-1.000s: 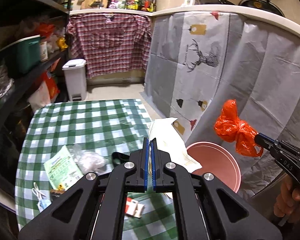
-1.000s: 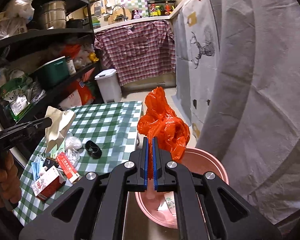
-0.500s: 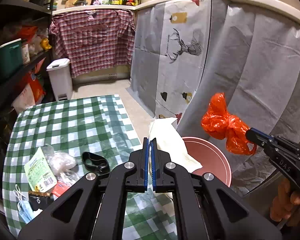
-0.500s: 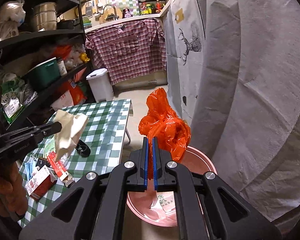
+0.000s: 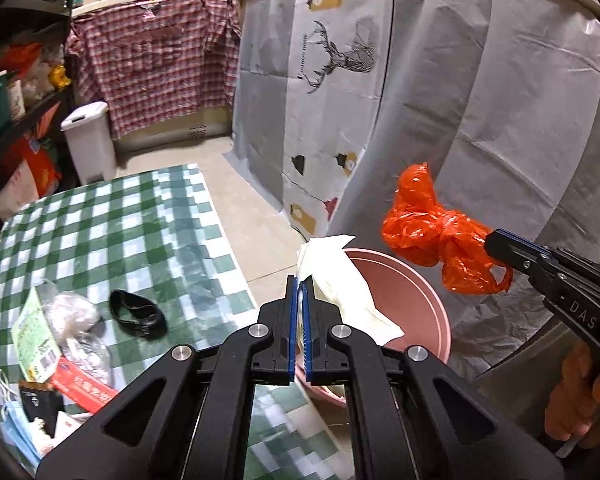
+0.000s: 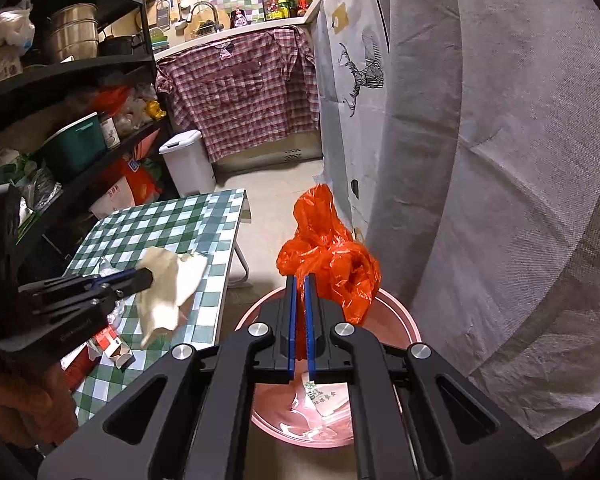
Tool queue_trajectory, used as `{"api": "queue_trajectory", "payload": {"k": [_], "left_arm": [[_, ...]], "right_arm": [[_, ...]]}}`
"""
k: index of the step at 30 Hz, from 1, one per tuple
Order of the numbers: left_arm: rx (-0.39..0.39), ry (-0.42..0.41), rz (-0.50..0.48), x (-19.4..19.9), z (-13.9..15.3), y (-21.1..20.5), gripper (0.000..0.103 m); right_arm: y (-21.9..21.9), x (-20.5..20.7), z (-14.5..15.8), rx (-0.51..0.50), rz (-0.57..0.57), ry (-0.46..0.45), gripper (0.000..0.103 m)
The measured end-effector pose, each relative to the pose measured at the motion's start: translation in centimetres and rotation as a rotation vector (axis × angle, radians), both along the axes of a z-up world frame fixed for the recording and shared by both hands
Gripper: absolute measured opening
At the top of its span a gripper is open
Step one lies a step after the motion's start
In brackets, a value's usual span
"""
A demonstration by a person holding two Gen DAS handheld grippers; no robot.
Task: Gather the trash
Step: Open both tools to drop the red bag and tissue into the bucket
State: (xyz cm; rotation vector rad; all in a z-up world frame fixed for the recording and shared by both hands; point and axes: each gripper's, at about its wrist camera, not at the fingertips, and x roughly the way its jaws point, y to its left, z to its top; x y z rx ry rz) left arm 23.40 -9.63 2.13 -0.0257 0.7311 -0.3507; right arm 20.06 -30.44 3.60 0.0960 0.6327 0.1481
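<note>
My left gripper [image 5: 299, 284] is shut on a crumpled white paper napkin [image 5: 340, 280] and holds it over the near rim of a pink bucket [image 5: 412, 280]. My right gripper [image 6: 299, 284] is shut on an orange plastic bag [image 6: 332, 256] and holds it above the pink bucket [image 6: 404, 320], which has some wrappers inside. From the left wrist view the orange bag [image 5: 432, 236] hangs over the bucket's right side. From the right wrist view the napkin [image 6: 168, 284] hangs by the table's edge.
A green checked table [image 5: 112, 240] carries a black band [image 5: 138, 312], a clear plastic wad [image 5: 74, 314], a green packet [image 5: 34, 332], a red box [image 5: 84, 386] and blue masks [image 5: 16, 436]. A grey curtain [image 5: 480, 120] hangs behind the bucket. A white bin [image 5: 90, 140] stands by shelves.
Both grippers have moved toward the pink bucket. The napkin has shifted from over the table to the bucket's rim. The orange bag stays over the bucket.
</note>
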Motion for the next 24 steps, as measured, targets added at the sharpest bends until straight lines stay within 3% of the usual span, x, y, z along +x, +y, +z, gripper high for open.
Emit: {"api": "queue_trajectory", "payload": {"k": [15,17,19,22,24], "left_arm": [[0.018,0.029,-0.060,1.2,-1.7,-3.6,0.003],[0.020,0.051,-0.077,1.5,-2.0,-4.1,0.009],[0.024,0.064,-0.076,1.5,-2.3,-4.3,0.026],[0.025,0.058,-0.079,1.2,-2.2,-4.1,0.028],[0.018,0.054,-0.078,1.1,-2.0,-3.9,0.028]], "right_arm": [[-0.6,0.8,-1.2,-0.024,-0.021,0.045,0.004],[-0.8,1.1,-1.4,-0.023,-0.029,0.053,0.006],[-1.0,1.1,-1.5,-0.015,-0.038,0.055,0.017],[-1.3,1.0,-1.3,-0.019,-0.057,0.041,0.036],[-1.4,0.9,-1.3,-0.011,-0.063,0.039,0.037]]}}
